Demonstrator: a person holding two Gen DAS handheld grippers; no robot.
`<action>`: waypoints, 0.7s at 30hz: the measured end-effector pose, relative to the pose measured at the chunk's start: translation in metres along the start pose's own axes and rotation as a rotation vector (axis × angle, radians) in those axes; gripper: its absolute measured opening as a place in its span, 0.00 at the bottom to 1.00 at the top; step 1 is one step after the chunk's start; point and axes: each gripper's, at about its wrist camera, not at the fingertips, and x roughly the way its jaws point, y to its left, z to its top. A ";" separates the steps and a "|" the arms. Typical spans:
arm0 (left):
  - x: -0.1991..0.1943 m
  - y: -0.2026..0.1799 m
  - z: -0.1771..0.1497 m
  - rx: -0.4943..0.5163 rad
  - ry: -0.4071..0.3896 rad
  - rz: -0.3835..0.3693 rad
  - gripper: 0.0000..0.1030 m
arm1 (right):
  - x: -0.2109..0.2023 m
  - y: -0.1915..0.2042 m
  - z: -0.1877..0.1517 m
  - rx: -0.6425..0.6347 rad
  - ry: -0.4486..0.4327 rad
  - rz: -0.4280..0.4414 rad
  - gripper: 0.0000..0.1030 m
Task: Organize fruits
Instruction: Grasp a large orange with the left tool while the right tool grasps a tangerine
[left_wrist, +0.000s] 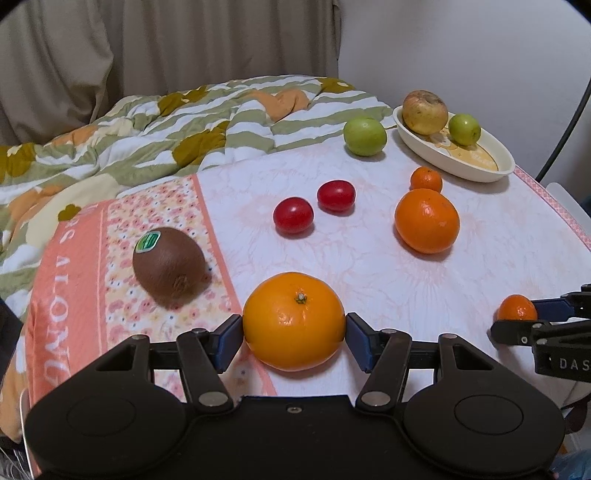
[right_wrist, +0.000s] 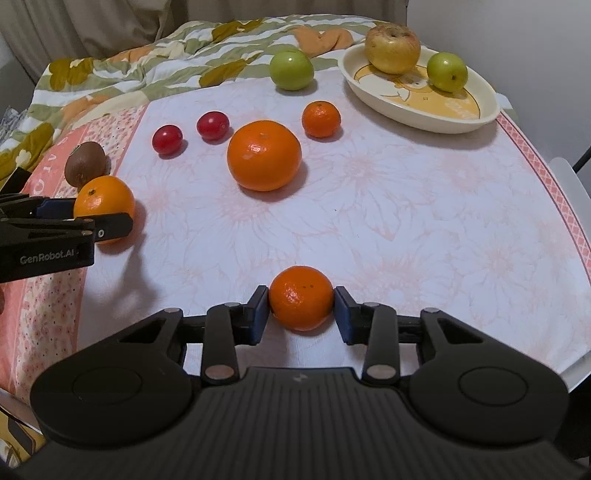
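My left gripper (left_wrist: 294, 332) is shut on a large yellow-orange orange (left_wrist: 294, 306) that rests on the white flowered cloth (left_wrist: 369, 266); both blue pads touch its sides. My right gripper (right_wrist: 301, 308) is shut on a small mandarin (right_wrist: 301, 295), also on the cloth, near the front edge. Each gripper shows at the edge of the other's view: the left gripper (right_wrist: 92, 216) and the right gripper (left_wrist: 517, 317). At the far right a cream oval dish (left_wrist: 480, 173) holds a yellowish apple (left_wrist: 424, 110) and a small green fruit (left_wrist: 464, 129).
Loose on the cloth lie a kiwi (left_wrist: 168, 267), two red tomatoes (left_wrist: 293, 216) (left_wrist: 336, 195), a deep orange tangerine (left_wrist: 426, 221), a small mandarin (left_wrist: 426, 179) and a green fruit (left_wrist: 365, 136). A rumpled quilt (left_wrist: 166, 140) lies behind; the table edge runs along the right.
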 end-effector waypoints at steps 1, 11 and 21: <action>-0.002 0.001 -0.001 -0.008 0.001 0.000 0.62 | -0.001 0.000 0.000 -0.002 -0.002 0.002 0.51; -0.036 -0.001 -0.009 -0.050 -0.035 0.009 0.62 | -0.025 0.005 0.006 -0.029 -0.048 0.017 0.51; -0.081 -0.018 -0.001 -0.063 -0.110 0.026 0.62 | -0.065 -0.008 0.014 -0.046 -0.108 0.041 0.51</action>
